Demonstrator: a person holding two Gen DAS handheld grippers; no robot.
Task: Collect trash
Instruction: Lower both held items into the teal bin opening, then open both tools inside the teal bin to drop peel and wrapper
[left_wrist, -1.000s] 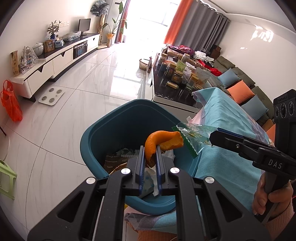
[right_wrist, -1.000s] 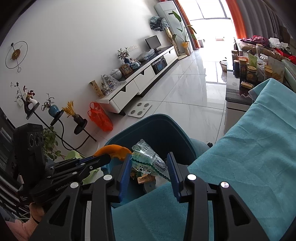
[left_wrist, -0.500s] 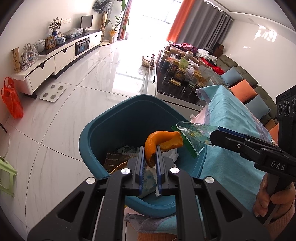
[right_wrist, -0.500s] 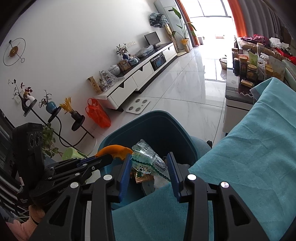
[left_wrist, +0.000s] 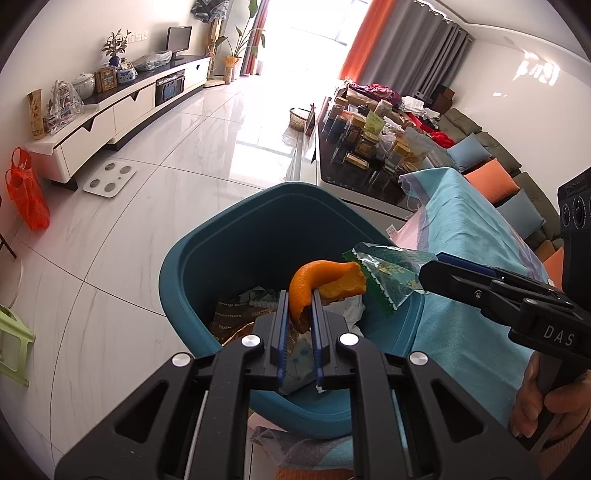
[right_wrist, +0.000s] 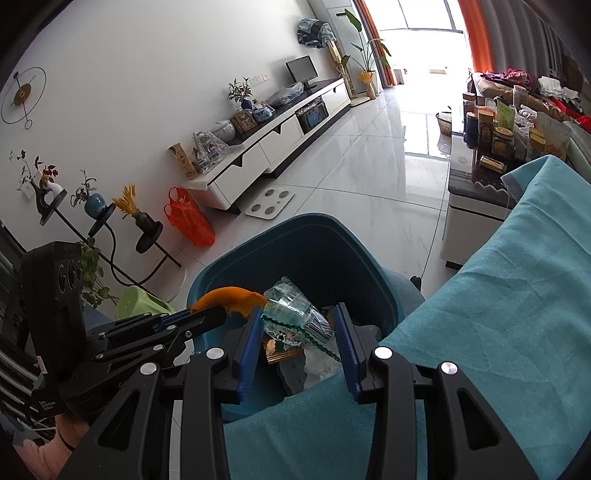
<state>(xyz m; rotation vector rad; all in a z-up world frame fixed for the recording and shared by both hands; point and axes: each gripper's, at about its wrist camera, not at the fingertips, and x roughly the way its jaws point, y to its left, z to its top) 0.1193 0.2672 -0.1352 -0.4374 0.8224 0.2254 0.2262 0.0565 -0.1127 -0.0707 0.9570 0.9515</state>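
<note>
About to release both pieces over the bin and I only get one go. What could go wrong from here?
1. The green wrapper is light and hangs near the teal bin's table-side rim; released from the right gripper, it might drift onto the teal cloth.
2. The orange peel sits wedged between the left gripper's jaws and may cling when they open.
3. The two grippers are close together; opening them could make them knock.

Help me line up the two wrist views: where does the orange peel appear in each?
Left wrist: orange peel at centre, pinched in the left hand-held gripper, over the bin.
Right wrist: orange peel left of centre, at the tip of the left hand-held gripper, beside the green wrapper.
Shared landmark: the blue bin.
</note>
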